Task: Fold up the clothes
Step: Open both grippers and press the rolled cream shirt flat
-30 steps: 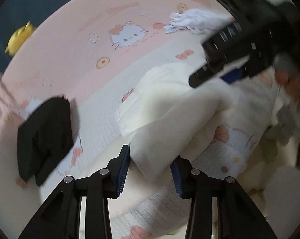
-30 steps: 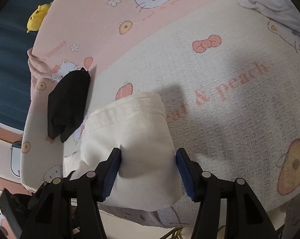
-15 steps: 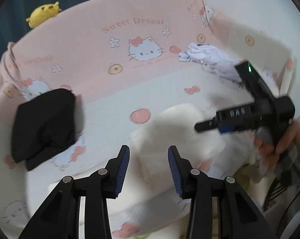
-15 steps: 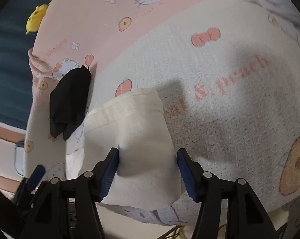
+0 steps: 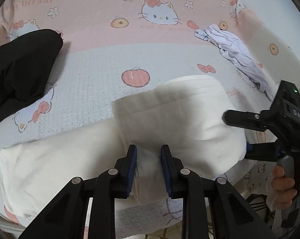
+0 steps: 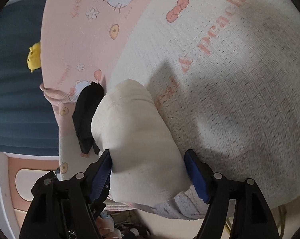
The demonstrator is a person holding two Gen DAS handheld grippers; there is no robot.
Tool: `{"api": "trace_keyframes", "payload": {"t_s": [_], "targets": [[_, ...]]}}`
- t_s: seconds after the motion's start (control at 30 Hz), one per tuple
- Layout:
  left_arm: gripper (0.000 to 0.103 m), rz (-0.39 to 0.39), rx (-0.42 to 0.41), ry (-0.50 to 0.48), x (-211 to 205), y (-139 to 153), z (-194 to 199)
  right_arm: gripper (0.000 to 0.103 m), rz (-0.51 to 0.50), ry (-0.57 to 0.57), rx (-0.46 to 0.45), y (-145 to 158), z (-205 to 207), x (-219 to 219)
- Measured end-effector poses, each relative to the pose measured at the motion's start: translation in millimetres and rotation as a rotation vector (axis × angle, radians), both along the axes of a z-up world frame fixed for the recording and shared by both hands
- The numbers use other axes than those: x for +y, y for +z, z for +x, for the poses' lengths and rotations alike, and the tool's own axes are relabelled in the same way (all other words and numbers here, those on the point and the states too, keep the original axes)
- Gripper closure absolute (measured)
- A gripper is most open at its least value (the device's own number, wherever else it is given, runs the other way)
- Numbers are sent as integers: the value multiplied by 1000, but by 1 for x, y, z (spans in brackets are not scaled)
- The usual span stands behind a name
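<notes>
A cream garment (image 5: 179, 115) lies partly folded near the bed's front edge, its top layer doubled over into a thick roll. My left gripper (image 5: 149, 157) is shut on the near edge of that fold, with cloth pinched between the blue pads. My right gripper (image 5: 236, 134) comes in from the right, held by a hand (image 5: 283, 187). In the right wrist view the right gripper (image 6: 149, 159) stands open, its fingers straddling the roll of the cream garment (image 6: 134, 131). The garment's lower layer spreads left on the sheet.
A folded black garment (image 5: 20, 75) lies at the left, also visible beyond the cream roll (image 6: 88, 115). A crumpled white garment (image 5: 235, 53) sits at the back right. The pink and white cartoon-print bed sheet (image 5: 90, 75) covers the bed. A yellow plush (image 6: 33, 56) sits at the far edge.
My left gripper has dropped down onto the cream garment and narrowed onto its near fold. The right gripper's fingers have spread wider around the roll, and that camera has tilted.
</notes>
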State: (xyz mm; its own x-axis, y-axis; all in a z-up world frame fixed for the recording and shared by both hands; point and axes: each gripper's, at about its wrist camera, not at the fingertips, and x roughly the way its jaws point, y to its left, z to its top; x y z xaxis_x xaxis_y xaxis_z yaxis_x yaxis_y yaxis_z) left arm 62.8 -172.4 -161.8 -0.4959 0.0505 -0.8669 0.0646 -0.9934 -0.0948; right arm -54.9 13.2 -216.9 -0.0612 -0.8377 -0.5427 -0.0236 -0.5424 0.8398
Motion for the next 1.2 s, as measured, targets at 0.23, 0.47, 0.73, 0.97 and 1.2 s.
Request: {"api": "trace_keyframes", "payload": {"t_s": [0.23,0.47,0.73,0.97,1.2], "targets": [[81,-16,14,15,4,-3,4,27,-44,-23,-24,-7,-2,4],[80,-30,-7,60,6,-2,2,27,-59,-52,-52,-7,-1,3],[80,-20,-34,129,4,-2,2,33,-89,-91,-51,2,2,5],[80,138,-32,167,-25,-6,10,36,-301,-101,-50,28,5,17],[80,130,-30,122,-24,-7,9,36,-220,-100,-10,29,1,5]]}}
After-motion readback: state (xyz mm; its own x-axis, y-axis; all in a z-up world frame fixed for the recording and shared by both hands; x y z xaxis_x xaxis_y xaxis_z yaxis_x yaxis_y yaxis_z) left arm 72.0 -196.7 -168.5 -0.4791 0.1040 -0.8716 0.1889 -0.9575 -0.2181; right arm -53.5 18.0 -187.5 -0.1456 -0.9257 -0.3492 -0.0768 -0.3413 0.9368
